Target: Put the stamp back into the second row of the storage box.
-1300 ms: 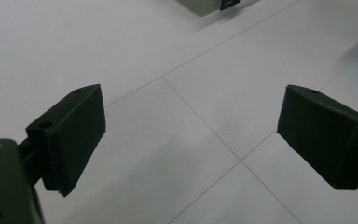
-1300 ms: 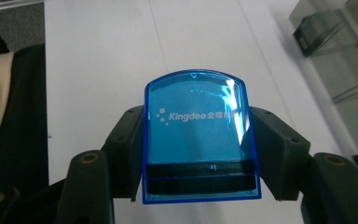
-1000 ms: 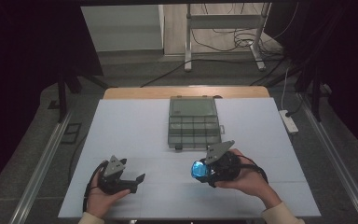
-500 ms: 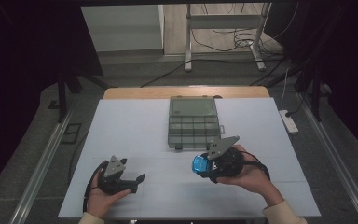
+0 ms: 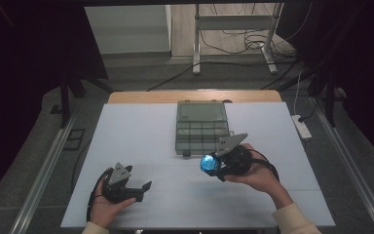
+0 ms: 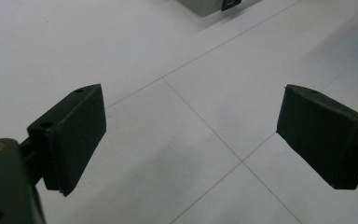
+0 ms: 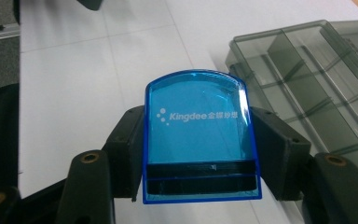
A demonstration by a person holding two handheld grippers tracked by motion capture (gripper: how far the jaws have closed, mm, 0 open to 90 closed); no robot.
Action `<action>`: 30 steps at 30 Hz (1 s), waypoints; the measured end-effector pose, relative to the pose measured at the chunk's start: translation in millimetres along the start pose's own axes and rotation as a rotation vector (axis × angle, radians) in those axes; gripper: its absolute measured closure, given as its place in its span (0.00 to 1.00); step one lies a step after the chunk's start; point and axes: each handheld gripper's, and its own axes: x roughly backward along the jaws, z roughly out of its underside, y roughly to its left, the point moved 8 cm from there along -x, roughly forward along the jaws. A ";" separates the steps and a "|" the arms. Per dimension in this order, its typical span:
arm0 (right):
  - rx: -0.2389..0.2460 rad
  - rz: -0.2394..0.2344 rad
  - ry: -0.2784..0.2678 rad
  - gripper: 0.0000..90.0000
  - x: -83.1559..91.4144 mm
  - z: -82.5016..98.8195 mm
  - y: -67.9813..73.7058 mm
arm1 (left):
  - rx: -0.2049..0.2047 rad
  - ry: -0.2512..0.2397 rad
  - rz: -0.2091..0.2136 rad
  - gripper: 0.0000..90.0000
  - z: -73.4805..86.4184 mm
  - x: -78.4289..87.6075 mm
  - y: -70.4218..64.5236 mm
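Note:
My right gripper [image 5: 209, 165] is shut on a blue see-through plastic piece [image 7: 198, 135] printed with "Kingdee", its black pads [image 7: 133, 140] pressing both sides. It hovers just in front of a grey see-through compartment box [image 5: 202, 127], whose divided cells [image 7: 307, 70] lie to the right in the right gripper view. The blue piece [image 5: 207, 163] glows at the gripper's tip. My left gripper [image 5: 143, 187] rests low at the table's front left, jaws wide apart [image 6: 191, 107] over bare white surface, with a corner of the box [image 6: 205, 5] at the top edge.
The white table [image 5: 126, 141] has a wooden strip [image 5: 195, 96] along its far edge. A white power strip [image 5: 302, 127] lies off the right side. Metal rails run along both sides, and cables lie on the floor beyond.
My right gripper has carried the blue piece a little away from the person, closer to the box's front edge. The left gripper has stayed where it was.

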 end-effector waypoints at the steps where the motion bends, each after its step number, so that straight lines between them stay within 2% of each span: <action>1: -0.004 0.001 0.003 0.45 -1.1 0.6 -2.1 | 0.000 0.001 0.000 0.10 0.3 0.0 0.0; 18: 0.003 0.027 0.048 0.45 -19.1 2.6 -24.9 | 0.006 -0.001 0.000 0.10 0.4 0.3 -0.1; 30: -0.001 0.048 0.045 0.45 -24.5 -1.7 -44.1 | 0.003 -0.002 0.000 0.10 -0.4 1.2 -1.0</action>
